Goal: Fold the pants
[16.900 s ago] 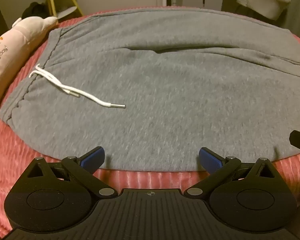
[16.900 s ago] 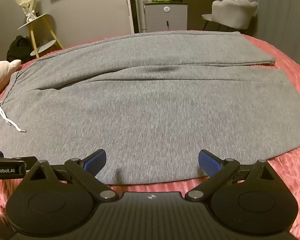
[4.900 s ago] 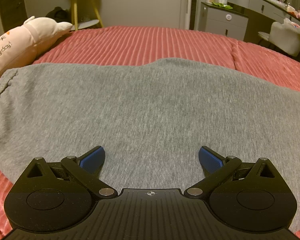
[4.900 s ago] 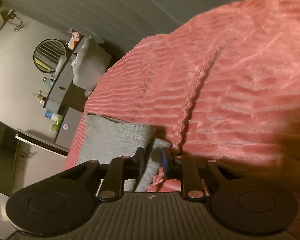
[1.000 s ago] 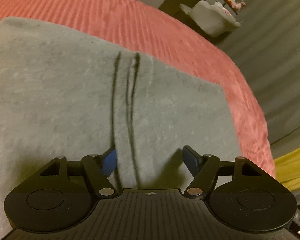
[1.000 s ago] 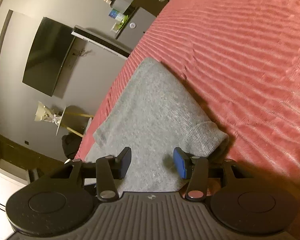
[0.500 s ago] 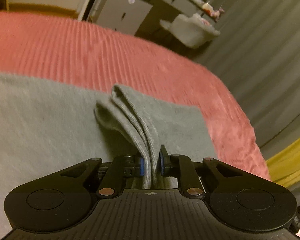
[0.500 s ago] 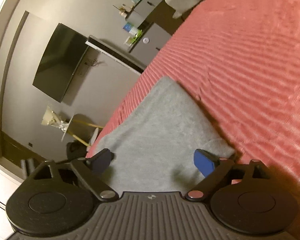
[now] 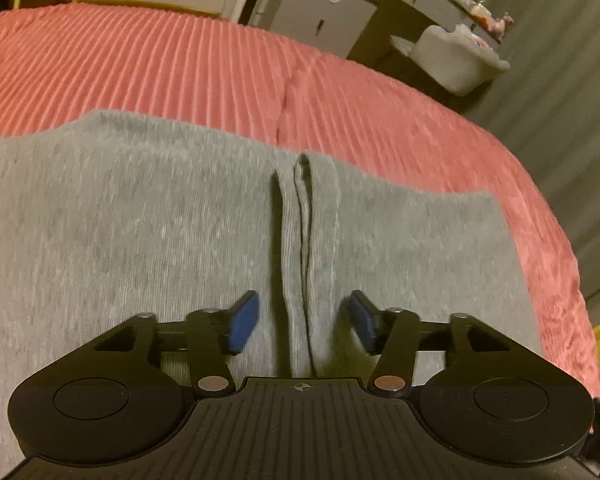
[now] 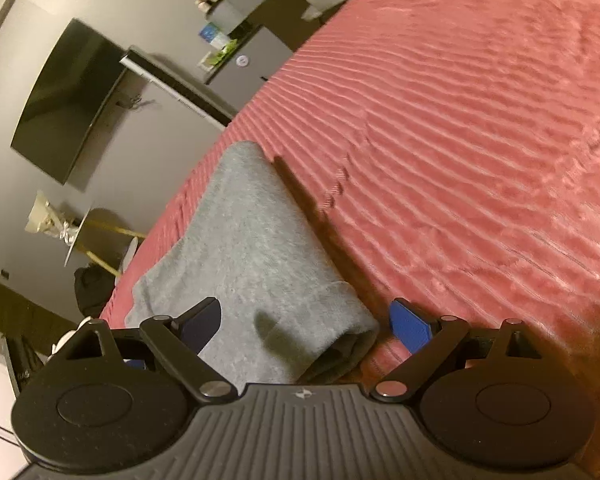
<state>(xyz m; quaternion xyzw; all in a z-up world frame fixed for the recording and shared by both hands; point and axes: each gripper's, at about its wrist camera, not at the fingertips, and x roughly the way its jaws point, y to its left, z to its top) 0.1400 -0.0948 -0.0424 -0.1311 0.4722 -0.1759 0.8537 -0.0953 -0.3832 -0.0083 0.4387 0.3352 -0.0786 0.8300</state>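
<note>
The grey pants (image 9: 140,220) lie folded on the bed (image 9: 180,68), whose red ribbed cover fills the upper half of the left wrist view. In that view the cloth spreads across the middle and lower part of the frame, and a raised pleat (image 9: 304,240) of several layers runs from the centre down toward the camera. The left gripper (image 9: 302,322) sits at the bottom centre with its jaws about half apart; they have just been opening, the pleat stands between them, and neither blue pad presses on it.

In the right wrist view the pants (image 10: 240,240) run from the lower centre up toward the left, with the folded end thick and rounded at the lower centre. The right gripper (image 10: 306,324) is spread wide on either side of that end, its fingers (image 10: 410,326) clear of the cloth. A dark screen (image 10: 68,100) hangs on the wall at upper left.
</note>
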